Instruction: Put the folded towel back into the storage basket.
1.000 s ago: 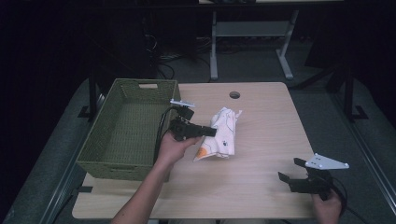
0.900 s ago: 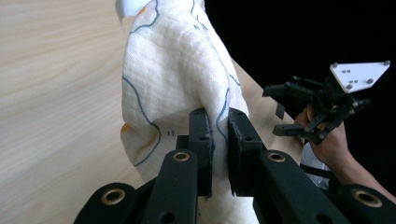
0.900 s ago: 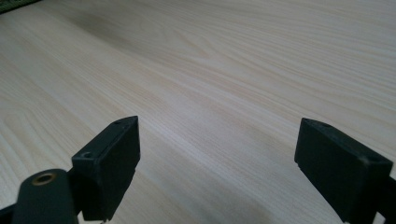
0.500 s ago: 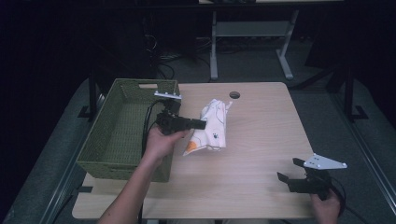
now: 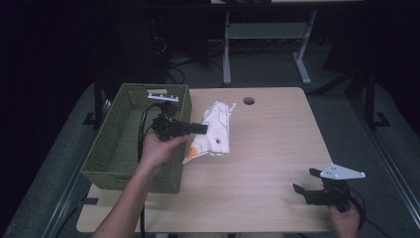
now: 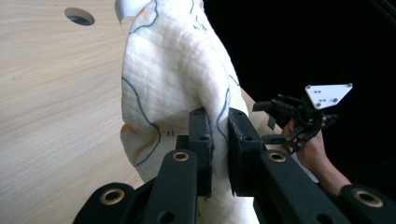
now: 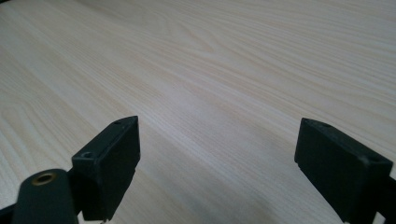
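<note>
A white cloth (image 5: pixel 214 130) with thin blue lines and orange patches hangs lifted over the table, just right of the green basket (image 5: pixel 130 144). My left gripper (image 5: pixel 202 129) is shut on a fold of it; in the left gripper view the cloth (image 6: pixel 168 79) is pinched between the two black jaws of the left gripper (image 6: pixel 219 140). My right gripper (image 5: pixel 303 181) stands open low over the table's near right corner. The right gripper (image 7: pixel 217 154) has bare wood between its wide-apart jaws. From the left gripper view the right gripper (image 6: pixel 273 122) shows far off in a hand.
The wooden table (image 5: pixel 277 144) has a round cable hole (image 5: pixel 248 100) near its far edge. The woven basket takes up the table's left side. A white desk frame (image 5: pixel 267 34) stands on the floor behind.
My left gripper has carried the cloth leftward and a little farther back, nearer the basket's right wall. The right gripper has stayed in place.
</note>
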